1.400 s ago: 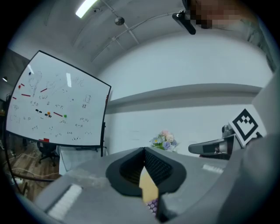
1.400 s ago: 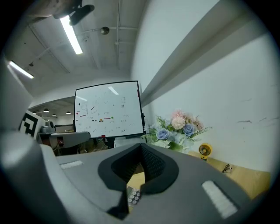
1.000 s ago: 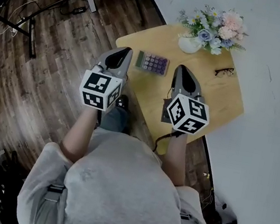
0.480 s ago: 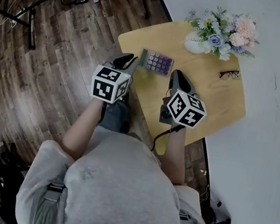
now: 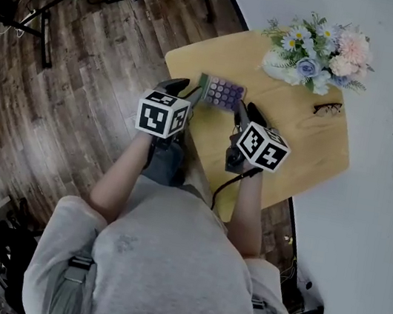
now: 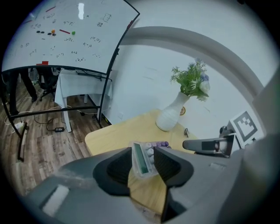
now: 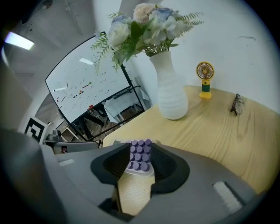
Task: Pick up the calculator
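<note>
The calculator [image 5: 221, 91], with purple keys and a green display end, lies flat near the front left of the light wooden table [image 5: 300, 144]. My left gripper [image 5: 186, 92] is low at its left end. Its jaws have just been opening, and in the left gripper view the display end of the calculator [image 6: 141, 158] shows in the gap of the left gripper [image 6: 143, 165], with the pads off it. My right gripper [image 5: 242, 112] sits at the calculator's right end. Its jaws have also just been opening, and the right gripper [image 7: 139, 169] frames the calculator's purple keys [image 7: 140, 156] untouched.
A white vase of flowers [image 5: 315, 49] stands at the table's far side, with a pair of glasses [image 5: 328, 108] to its right and a small yellow fan [image 7: 204, 79] nearby. The table's left edge drops to a wooden floor [image 5: 55, 105]. A whiteboard [image 6: 65, 35] stands beyond.
Both grippers have sunk from well above the table down to the calculator's two ends. Their jaws, shut a second ago, now stand apart.
</note>
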{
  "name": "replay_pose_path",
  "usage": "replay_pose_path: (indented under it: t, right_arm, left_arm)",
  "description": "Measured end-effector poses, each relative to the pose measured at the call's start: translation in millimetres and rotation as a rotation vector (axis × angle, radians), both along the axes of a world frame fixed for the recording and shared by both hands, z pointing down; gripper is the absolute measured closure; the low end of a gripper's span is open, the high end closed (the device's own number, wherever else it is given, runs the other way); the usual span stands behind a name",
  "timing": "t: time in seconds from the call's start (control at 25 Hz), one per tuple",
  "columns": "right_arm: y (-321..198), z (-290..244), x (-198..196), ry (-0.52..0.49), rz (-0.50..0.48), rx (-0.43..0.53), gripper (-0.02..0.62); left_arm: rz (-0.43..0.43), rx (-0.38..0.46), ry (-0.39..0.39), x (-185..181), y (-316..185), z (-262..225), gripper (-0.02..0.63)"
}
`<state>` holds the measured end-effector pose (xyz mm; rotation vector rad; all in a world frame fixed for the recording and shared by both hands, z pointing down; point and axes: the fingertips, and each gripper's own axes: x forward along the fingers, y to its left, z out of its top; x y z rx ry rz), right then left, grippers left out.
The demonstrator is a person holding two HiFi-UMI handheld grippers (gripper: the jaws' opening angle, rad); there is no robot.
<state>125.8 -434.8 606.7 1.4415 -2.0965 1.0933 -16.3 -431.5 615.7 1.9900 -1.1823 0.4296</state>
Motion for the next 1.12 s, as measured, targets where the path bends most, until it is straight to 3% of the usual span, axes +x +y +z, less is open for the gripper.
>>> replay_pose_path:
  t: [0.4, 0.96, 1.12]
  right_arm:
    - [-11.9, 37.6, -1.3, -0.033, -0.004, -0.109, 0.368]
    - [-18.2, 58.8, -16.3, -0.081, -0.053, -0.182, 0.327]
    - [-19.2, 59.8, -17.8, -0.102, -0.057, -0.185, 0.325]
  left_arm:
    - [0.021, -0.103, 0.007, 11.9, -9.8, 30.4, 0.399]
    - [0.039, -0.162, 0.027, 21.9, -14.0, 45.4, 0.372]
    - [0.019, -0.185, 0.064, 24.1, -14.2, 50.3, 0.362]
